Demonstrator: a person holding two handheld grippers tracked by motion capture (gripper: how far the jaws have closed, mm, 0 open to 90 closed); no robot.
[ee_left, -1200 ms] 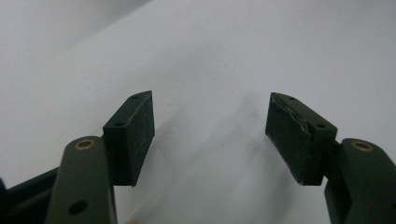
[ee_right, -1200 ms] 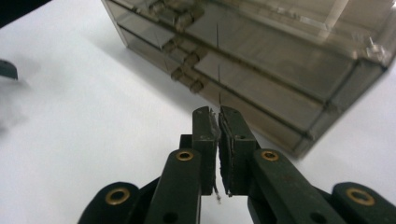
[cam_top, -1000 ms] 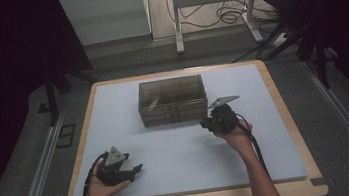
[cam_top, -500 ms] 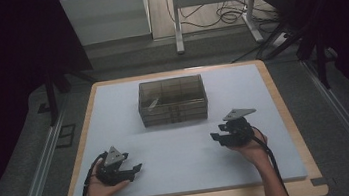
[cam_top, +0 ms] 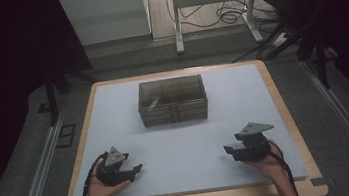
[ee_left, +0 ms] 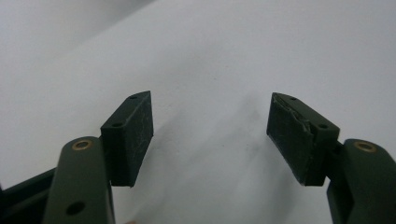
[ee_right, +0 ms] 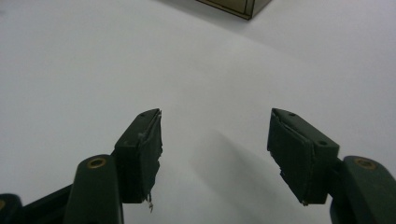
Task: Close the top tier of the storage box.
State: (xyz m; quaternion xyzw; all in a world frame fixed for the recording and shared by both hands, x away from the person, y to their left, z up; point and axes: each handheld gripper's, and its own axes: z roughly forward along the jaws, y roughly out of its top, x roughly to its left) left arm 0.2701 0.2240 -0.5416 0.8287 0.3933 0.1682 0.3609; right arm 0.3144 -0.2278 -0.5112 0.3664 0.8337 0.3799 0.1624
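Observation:
A dark see-through box with compartments stands on the pale mat toward the back middle; its corner shows at the top of the right gripper view. My left gripper rests at the front left of the mat, held in a hand, and its jaws stand open with nothing between the pads. My right gripper sits at the front right in the other hand. Its jaws have just been opening and now stand wide, with only bare mat between the pads.
The mat lies on a wooden table with a rim showing around it. Beyond the table's far edge are a desk frame and cables on the floor. Metal rails run along both sides.
The right hand has drawn its gripper back from beside the box to the front right of the mat. The left gripper has stayed where it was.

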